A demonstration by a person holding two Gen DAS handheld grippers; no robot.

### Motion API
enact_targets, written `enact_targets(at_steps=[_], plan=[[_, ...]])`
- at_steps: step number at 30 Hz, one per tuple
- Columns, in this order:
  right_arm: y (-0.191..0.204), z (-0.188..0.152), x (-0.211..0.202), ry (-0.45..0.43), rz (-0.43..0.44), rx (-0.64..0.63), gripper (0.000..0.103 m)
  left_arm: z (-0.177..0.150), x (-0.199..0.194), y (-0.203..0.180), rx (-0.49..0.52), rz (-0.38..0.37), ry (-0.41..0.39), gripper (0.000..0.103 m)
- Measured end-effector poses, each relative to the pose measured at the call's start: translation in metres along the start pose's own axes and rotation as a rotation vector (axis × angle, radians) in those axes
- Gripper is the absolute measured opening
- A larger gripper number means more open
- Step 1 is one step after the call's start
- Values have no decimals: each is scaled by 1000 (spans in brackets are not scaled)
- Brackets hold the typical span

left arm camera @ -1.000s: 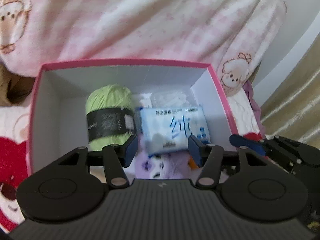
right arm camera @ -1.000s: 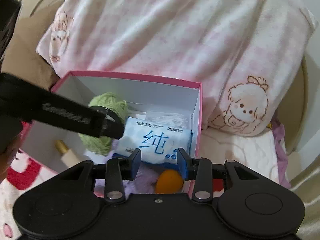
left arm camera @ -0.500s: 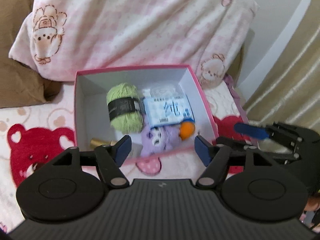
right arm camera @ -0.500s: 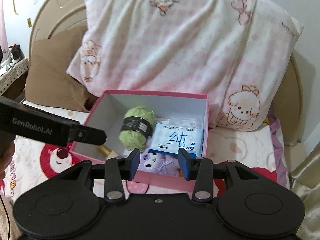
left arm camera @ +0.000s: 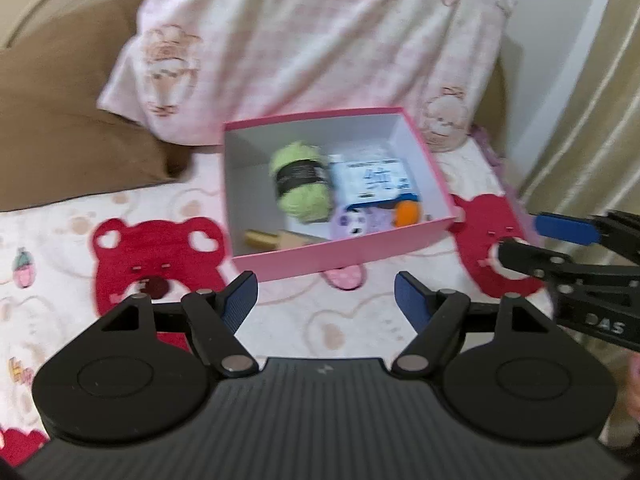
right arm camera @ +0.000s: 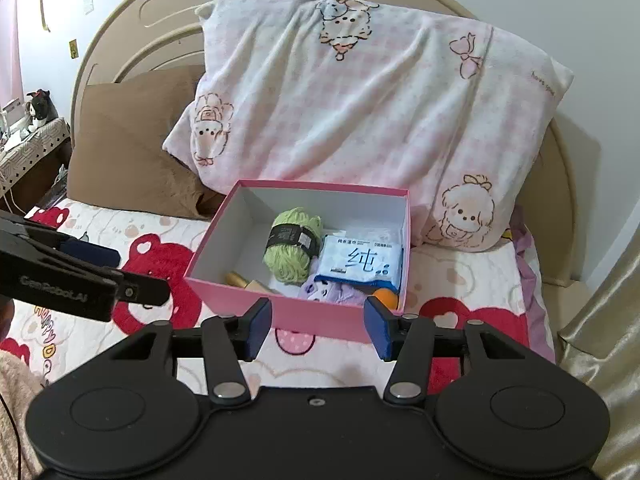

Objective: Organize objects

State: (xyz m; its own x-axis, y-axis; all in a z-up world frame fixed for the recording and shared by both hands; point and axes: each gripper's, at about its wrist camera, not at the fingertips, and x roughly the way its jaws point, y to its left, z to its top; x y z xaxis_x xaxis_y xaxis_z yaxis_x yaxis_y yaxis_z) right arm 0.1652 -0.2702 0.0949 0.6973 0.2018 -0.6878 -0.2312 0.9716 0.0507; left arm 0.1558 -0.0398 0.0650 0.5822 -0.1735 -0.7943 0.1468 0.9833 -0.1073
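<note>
Both tongs empty. Left gripper: jaws apart, have just been opening, nothing between them, only bedsheet behind the gap. Right gripper: jaws apart but narrower, also just been opening, nothing clamped; the near wall of the pink box shows through the gap. Each gripper is visible at the edge of the other's view, both on the near side of the box, not touching it.

Box sits open on the bed, in front of the pink checked pillow, brown pillow to its left. Inside: green yarn ball mid-box, wet wipes pack just beside it on the right, purple plush toy and orange ball at the near right corner, gold-capped tube along the near left wall. Left view is motion-blurred.
</note>
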Motion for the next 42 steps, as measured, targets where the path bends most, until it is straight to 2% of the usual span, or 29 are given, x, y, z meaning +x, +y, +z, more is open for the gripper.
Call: enact_targets(at_steps=[8, 12, 21, 28, 31, 35, 42], plan=[[9, -19, -12, 14, 7, 11, 59, -27, -15, -1, -13, 13, -4, 81], [9, -27, -13, 14, -6, 22, 64, -35, -19, 1, -38, -20, 2, 82], [3, -41, -8, 20, -3, 41, 69, -49, -21, 10, -62, 0, -12, 85], [1, -49, 5, 37, -96, 50, 82, -54, -4, 16, -87, 47, 10, 85], [0, -51, 10, 49, -121, 61, 92, -56, -3, 15, -79, 30, 5, 85], [-2, -52, 14, 91, -118, 105, 94, -60, -4, 17, -92, 34, -2, 85], [-2, -56, 14, 113, -122, 120, 94, -65, -7, 21, -92, 58, -8, 102]])
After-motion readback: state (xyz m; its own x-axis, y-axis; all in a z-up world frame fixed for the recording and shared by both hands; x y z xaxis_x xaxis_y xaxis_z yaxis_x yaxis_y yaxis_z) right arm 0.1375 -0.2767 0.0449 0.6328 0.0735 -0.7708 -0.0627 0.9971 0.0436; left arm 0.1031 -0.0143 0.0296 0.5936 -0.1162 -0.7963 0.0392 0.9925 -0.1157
